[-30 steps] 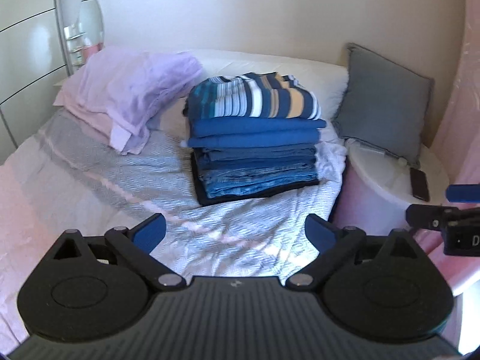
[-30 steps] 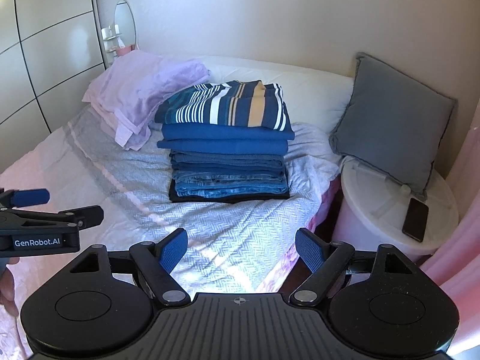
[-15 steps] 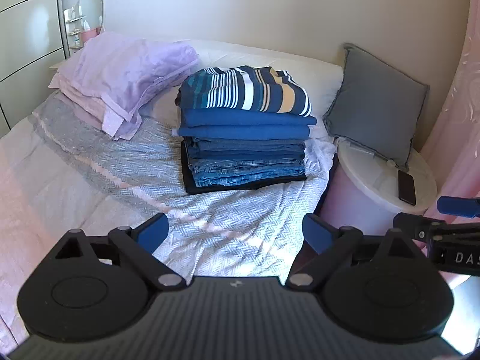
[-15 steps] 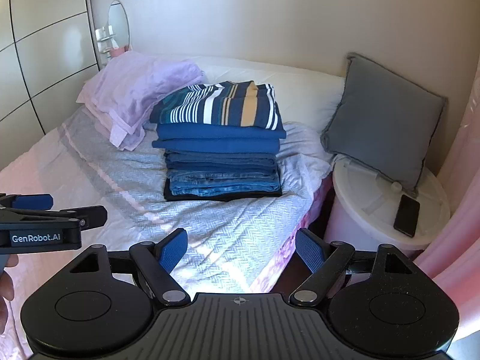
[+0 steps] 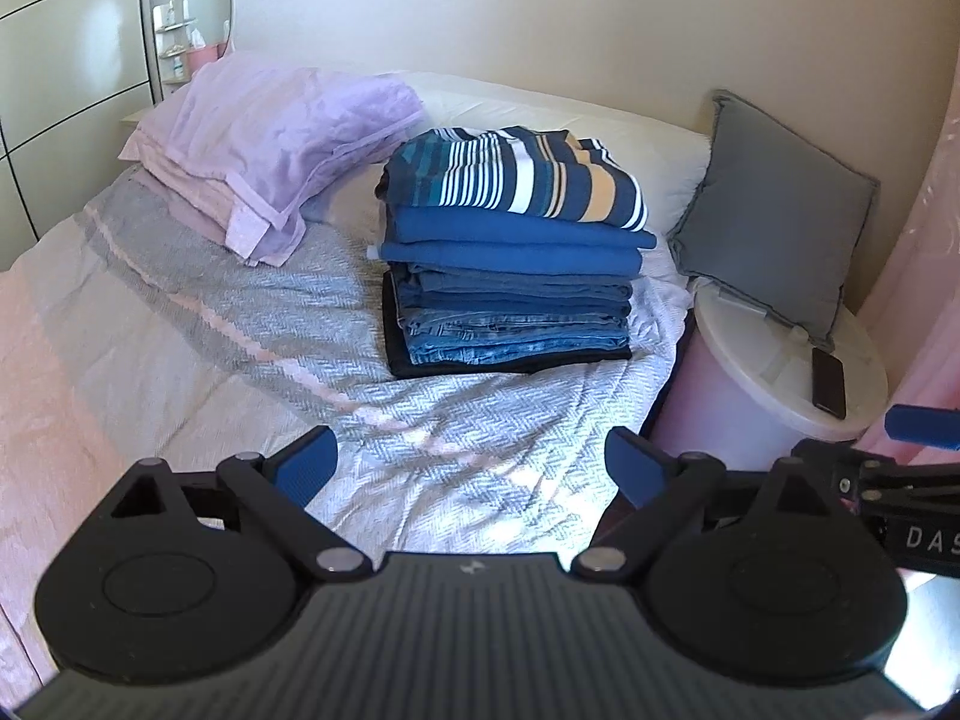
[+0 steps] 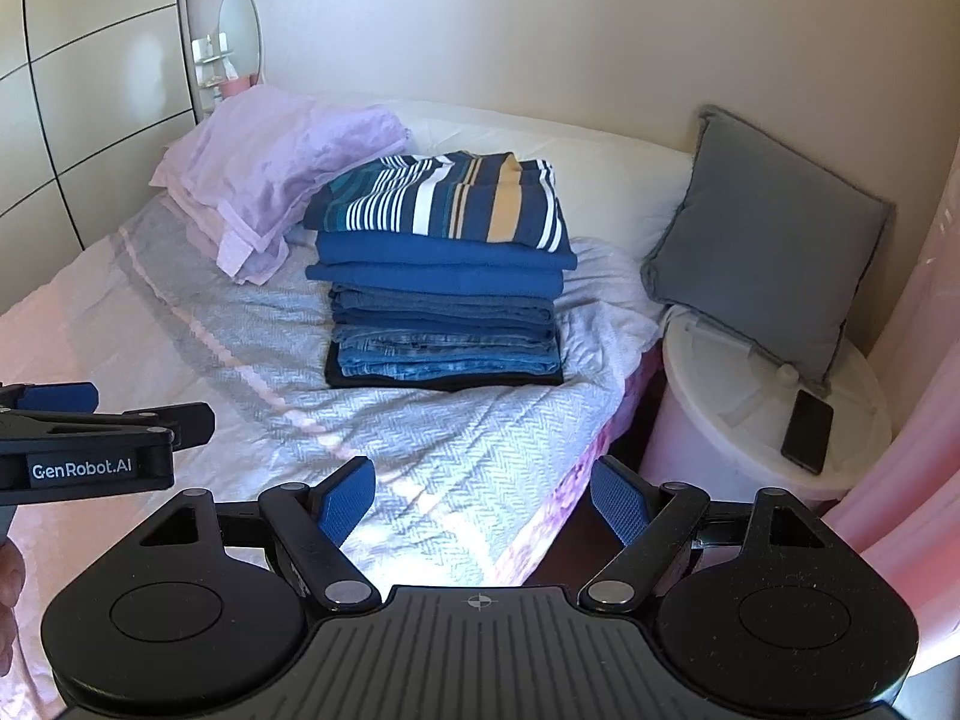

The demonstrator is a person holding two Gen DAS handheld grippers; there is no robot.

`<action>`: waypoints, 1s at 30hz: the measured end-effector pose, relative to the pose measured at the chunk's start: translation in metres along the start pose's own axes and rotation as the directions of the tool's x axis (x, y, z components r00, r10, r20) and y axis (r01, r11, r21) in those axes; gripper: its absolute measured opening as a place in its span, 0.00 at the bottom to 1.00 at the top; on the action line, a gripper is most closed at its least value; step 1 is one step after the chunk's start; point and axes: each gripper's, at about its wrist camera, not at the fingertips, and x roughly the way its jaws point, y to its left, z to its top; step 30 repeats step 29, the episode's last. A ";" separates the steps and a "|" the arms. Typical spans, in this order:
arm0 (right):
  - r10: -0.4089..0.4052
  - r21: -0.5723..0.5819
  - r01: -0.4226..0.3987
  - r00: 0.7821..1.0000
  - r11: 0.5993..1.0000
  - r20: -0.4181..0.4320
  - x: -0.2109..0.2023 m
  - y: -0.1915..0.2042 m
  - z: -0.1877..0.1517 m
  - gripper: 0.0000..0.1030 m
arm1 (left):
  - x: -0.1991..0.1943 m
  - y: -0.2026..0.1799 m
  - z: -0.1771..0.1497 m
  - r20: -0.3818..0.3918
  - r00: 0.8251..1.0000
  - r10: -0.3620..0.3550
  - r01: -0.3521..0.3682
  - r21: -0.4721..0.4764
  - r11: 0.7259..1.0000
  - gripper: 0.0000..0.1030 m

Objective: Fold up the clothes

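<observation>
Left wrist view: the left claw (image 5: pixel 469 468) stands wide open with nothing between its blue pads, above the near part of the bed (image 5: pixel 198 354). The stack of folded clothes (image 5: pixel 510 258) is the landmark: it rests on the bed's grey-patterned cover, a striped garment (image 5: pixel 516 177) on top, plain blue pieces and denim below, a dark piece at the base. Left of the stack lies a lilac pillow (image 5: pixel 282 138); right of it, a grey cushion (image 5: pixel 774 210) leans over a round white table (image 5: pixel 762 372) carrying a dark phone (image 5: pixel 829 381). Part of the right claw (image 5: pixel 900 468) enters at the right edge. Right wrist view: the right claw (image 6: pixel 483 501) is likewise spread wide and empty, over the bed's near edge, well short of the stack of folded clothes (image 6: pixel 444 276). The left claw (image 6: pixel 90 420) shows side-on, left of and nearer than the stack; its opening cannot be judged from here. The phone (image 6: pixel 807 431) lies on the table (image 6: pixel 738 420) right of the stack.
</observation>
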 end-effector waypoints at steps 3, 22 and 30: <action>0.002 0.000 -0.002 1.000 1.000 -0.009 0.002 0.001 0.000 0.80 | 0.002 0.001 0.000 -0.002 1.000 0.013 -0.013 0.004 1.000 0.92; 0.008 -0.012 -0.008 1.000 1.000 -0.008 0.007 0.004 0.002 0.80 | 0.010 -0.005 0.003 0.001 0.999 0.032 -0.032 0.032 0.999 0.95; 0.012 -0.012 -0.012 1.000 1.000 -0.012 0.011 0.004 0.004 0.80 | 0.012 -0.007 0.004 0.013 0.999 0.030 -0.030 0.045 0.999 0.95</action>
